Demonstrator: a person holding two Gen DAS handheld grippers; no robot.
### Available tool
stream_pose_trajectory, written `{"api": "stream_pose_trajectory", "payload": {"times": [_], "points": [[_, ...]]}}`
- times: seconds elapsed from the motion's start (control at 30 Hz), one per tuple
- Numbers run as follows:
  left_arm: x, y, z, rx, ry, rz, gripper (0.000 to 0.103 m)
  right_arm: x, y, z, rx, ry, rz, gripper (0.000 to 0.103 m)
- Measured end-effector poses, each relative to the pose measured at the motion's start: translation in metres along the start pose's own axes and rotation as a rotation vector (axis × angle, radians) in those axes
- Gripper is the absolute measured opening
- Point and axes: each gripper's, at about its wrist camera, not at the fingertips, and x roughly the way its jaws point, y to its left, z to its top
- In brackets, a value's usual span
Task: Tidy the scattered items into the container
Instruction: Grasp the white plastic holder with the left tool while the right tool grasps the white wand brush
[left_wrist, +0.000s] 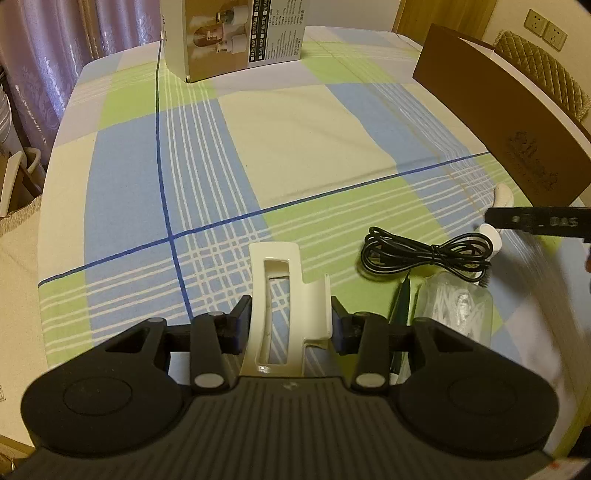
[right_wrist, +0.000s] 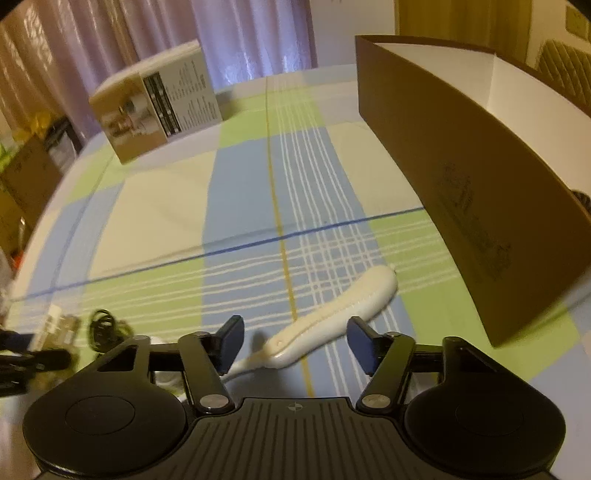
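Between the left gripper's (left_wrist: 291, 325) jaws, a white clip (left_wrist: 284, 302) is clamped. Right gripper (right_wrist: 295, 343) gapes over the handle (right_wrist: 332, 317); should centre before closing. Box (right_wrist: 461, 177) lies ahead-right.

brown box (left_wrist: 517, 122) cut off right, right tongs (left_wrist: 535, 221) blurred

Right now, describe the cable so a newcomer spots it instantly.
On the plaid tablecloth, look toward the brown box, then nearer the left gripper. The cable lies beside a clear bag of swabs. It is the only black coiled thing, tied in the middle.
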Motion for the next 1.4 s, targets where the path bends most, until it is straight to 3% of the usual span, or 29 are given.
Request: {"api": "stream_pose_trajectory", "payload": {"times": [0.17, 0.33, 0.57, 0.67, 0.73, 0.87, 0.97, 1.0, 1.03, 1.23, 1.4], "points": [[0.000, 0.001, 0.000, -0.004, 0.001, -0.002, 0.037, 0.006, 0.005, -0.004, -0.158, 0.039, -0.020, 0.039], [0.000, 0.000, 0.000, -0.001, 0.005, -0.002, 0.036, -0.003, -0.010, -0.012, -0.260, 0.073, 0.042, 0.021], [-0.004, -0.001, -0.006, -0.015, 0.012, -0.010, 0.036, -0.018, -0.035, -0.022, -0.300, 0.131, 0.077, 0.021], [-0.004, 0.002, -0.004, -0.040, 0.010, -0.014, 0.036, -0.017, -0.039, -0.022, -0.255, 0.115, 0.095, 0.029], [-0.003, 0.002, -0.002, -0.047, 0.010, -0.012, 0.036, -0.015, -0.034, -0.020, -0.267, 0.084, 0.102, 0.042], [-0.001, -0.001, 0.000, -0.035, 0.007, -0.009, 0.036, -0.002, -0.025, -0.014, -0.314, 0.047, 0.086, 0.042], [0.000, -0.003, -0.001, -0.024, 0.002, -0.007, 0.037, 0.000, -0.022, -0.012, -0.340, 0.042, 0.092, 0.035], [0.000, -0.003, -0.002, -0.018, 0.001, -0.008, 0.037, 0.000, -0.021, -0.013, -0.352, 0.045, 0.102, 0.022], [0.000, -0.004, -0.002, -0.010, -0.001, -0.006, 0.036, -0.001, -0.018, -0.014, -0.370, 0.048, 0.100, 0.018], [-0.005, -0.009, -0.008, -0.003, -0.002, -0.002, 0.036, -0.011, -0.018, -0.023, -0.350, 0.080, 0.089, 0.017], [-0.014, -0.010, -0.017, -0.033, 0.007, -0.003, 0.036, -0.027, -0.029, -0.030, -0.259, 0.112, 0.148, 0.016]]}}
